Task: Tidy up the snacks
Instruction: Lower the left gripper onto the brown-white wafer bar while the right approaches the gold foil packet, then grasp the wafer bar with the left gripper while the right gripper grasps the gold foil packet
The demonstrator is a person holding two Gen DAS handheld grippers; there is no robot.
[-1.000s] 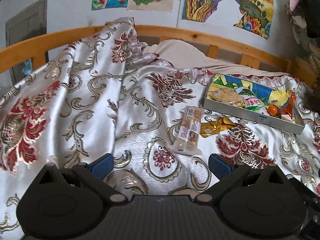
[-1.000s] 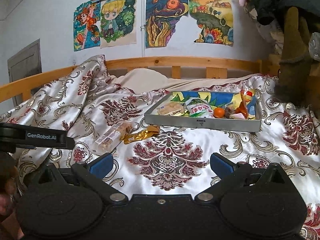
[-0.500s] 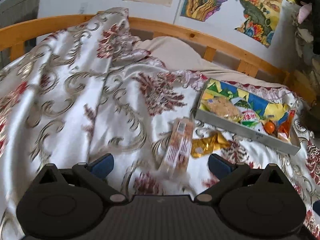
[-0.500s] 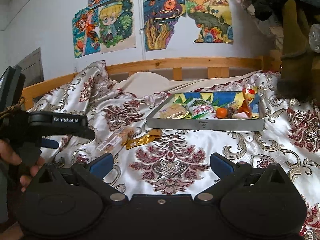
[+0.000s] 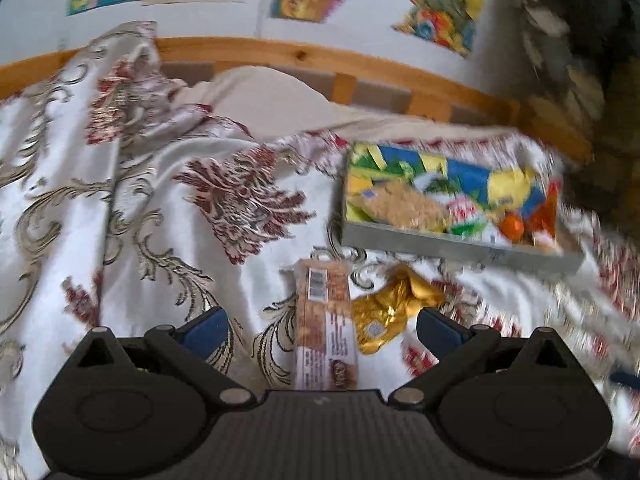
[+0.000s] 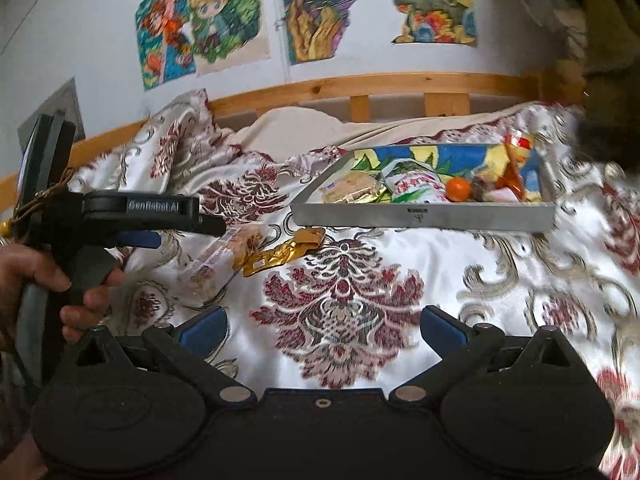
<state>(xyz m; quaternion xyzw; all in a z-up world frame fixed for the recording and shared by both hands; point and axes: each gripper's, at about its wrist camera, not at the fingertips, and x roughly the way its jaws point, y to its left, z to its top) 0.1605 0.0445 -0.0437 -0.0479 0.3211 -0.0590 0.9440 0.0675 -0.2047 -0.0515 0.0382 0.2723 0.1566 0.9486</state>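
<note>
A white quilt (image 6: 400, 248) with red and gold patterns covers the bed. Behind it runs a wooden rail (image 6: 400, 84). Colourful drawings (image 6: 328, 4) hang on the wall (image 6: 80, 40).

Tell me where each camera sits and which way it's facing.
Left wrist: on the left tool, low over the bedspread, facing the bar, gold wrapper and tray; open fingers show.
Right wrist: on the right tool, facing the tray; a hand shows.
Shared: tray, bar, wrapper.
</note>
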